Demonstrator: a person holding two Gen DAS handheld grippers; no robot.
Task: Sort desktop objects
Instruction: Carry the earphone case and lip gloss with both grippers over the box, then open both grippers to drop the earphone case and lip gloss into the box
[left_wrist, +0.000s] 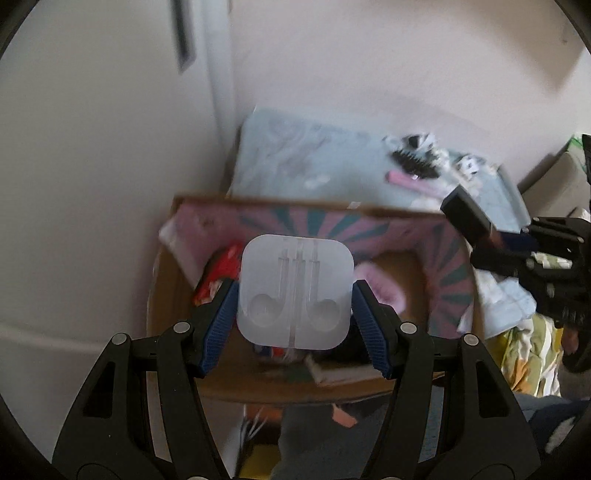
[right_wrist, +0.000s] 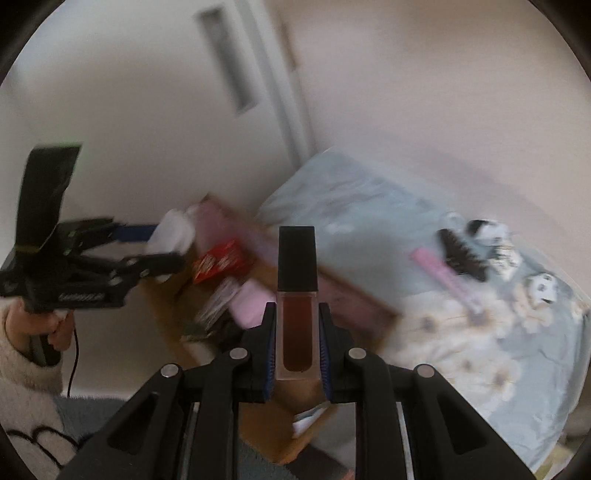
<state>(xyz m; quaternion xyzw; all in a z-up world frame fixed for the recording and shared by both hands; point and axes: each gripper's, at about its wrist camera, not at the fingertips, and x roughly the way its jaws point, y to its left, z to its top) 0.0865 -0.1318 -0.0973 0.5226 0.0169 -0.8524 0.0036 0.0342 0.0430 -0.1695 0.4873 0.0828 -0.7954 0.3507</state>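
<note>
My left gripper (left_wrist: 294, 291) is shut on a translucent white earphone case (left_wrist: 294, 291) and holds it above an open cardboard box (left_wrist: 369, 384) with a pink and teal inner flap. The case also shows in the right wrist view (right_wrist: 171, 230). My right gripper (right_wrist: 297, 314) is shut on a dark red lip gloss tube with a black cap (right_wrist: 297, 295), upright, near the box's right side. In the left wrist view the tube (left_wrist: 467, 214) and right gripper (left_wrist: 495, 243) come in from the right over the box edge.
The box holds a red packet (left_wrist: 218, 277), a pink fluffy item (left_wrist: 384, 288) and papers. Behind it lies a pale blue floral cloth (left_wrist: 295, 158) with a black hairbrush (left_wrist: 413, 162) and a pink tube (left_wrist: 417, 184). A white wall and door stand on the left.
</note>
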